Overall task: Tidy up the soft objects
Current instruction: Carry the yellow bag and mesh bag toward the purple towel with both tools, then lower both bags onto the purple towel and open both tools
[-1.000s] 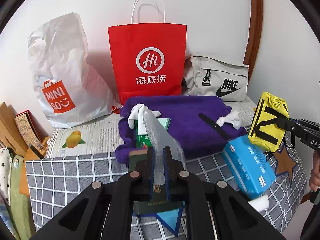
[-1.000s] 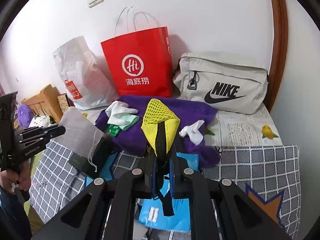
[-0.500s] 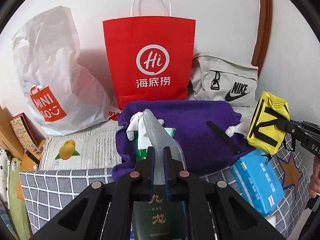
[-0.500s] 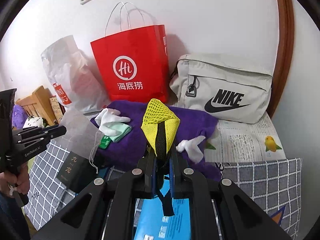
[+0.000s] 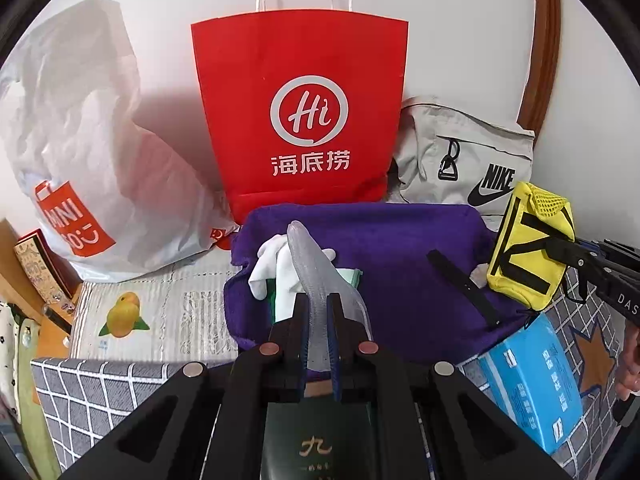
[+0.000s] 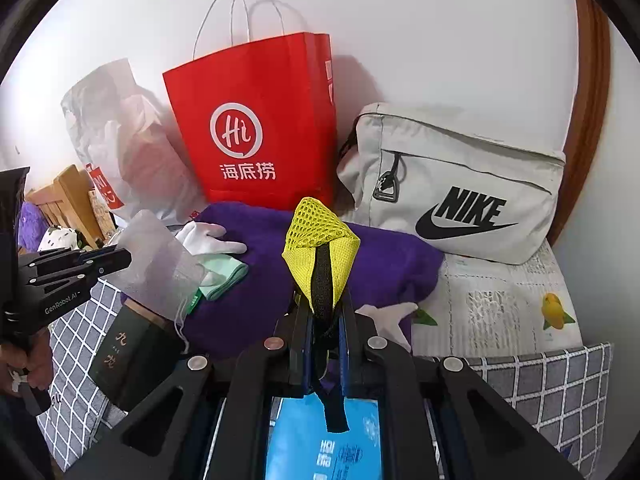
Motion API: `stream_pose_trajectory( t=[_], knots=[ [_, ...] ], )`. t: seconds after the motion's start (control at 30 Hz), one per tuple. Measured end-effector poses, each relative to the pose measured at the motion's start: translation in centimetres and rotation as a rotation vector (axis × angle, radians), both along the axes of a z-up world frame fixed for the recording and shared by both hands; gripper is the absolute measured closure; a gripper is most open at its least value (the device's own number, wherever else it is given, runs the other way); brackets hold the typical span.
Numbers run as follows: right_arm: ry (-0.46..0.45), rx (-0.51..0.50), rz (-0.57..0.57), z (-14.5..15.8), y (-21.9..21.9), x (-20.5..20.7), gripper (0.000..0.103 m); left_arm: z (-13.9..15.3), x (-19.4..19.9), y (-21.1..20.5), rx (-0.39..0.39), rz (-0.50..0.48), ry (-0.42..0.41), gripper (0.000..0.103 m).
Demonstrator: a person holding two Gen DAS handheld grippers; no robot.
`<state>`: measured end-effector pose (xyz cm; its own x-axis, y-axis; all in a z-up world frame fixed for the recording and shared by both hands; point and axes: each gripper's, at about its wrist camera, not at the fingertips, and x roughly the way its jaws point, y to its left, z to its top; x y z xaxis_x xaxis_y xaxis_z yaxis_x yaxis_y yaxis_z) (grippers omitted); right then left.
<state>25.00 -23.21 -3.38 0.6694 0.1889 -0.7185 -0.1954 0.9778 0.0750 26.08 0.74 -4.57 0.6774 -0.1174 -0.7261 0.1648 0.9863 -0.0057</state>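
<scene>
My left gripper (image 5: 319, 330) is shut on a translucent mesh drawstring pouch (image 5: 316, 276) that holds a dark green box (image 5: 316, 440); the pouch (image 6: 156, 264) and box (image 6: 128, 356) also show in the right wrist view, lifted above the bed. My right gripper (image 6: 323, 336) is shut on a yellow mesh pouch (image 6: 320, 248) with black straps, seen in the left wrist view (image 5: 528, 248) held above the purple towel (image 5: 400, 264). White gloves (image 5: 276, 268) and a green cloth (image 6: 224, 276) lie on the towel. A red paper bag (image 5: 300, 120) stands behind.
A white Miniso plastic bag (image 5: 80, 160) stands at the back left, a grey Nike bag (image 6: 460, 192) at the back right. A blue tissue pack (image 5: 532, 384) lies on the grey checked bedcover (image 5: 100, 392). A wooden bed frame (image 6: 68, 200) is at the left.
Both grippers have moved forward toward the red bag and the wall, carrying their pouches. The dark box in the mesh pouch has risen off the bedcover.
</scene>
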Motion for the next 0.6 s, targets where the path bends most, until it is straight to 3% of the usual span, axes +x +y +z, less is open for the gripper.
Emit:
stream_pose_trajectory(
  t=[0.23,0.6],
  knots=[
    [0.017,-0.001,0.014,-1.1,0.4,2.0,0.092,-0.8,1.9,-0.3,0.003,0.001,0.018,0.094],
    [0.094,0.077,0.064,-3.7,0.8,4.5,0.092,-1.8,4.3,-0.7,0.006,-0.008,0.033,0.094]
  ],
)
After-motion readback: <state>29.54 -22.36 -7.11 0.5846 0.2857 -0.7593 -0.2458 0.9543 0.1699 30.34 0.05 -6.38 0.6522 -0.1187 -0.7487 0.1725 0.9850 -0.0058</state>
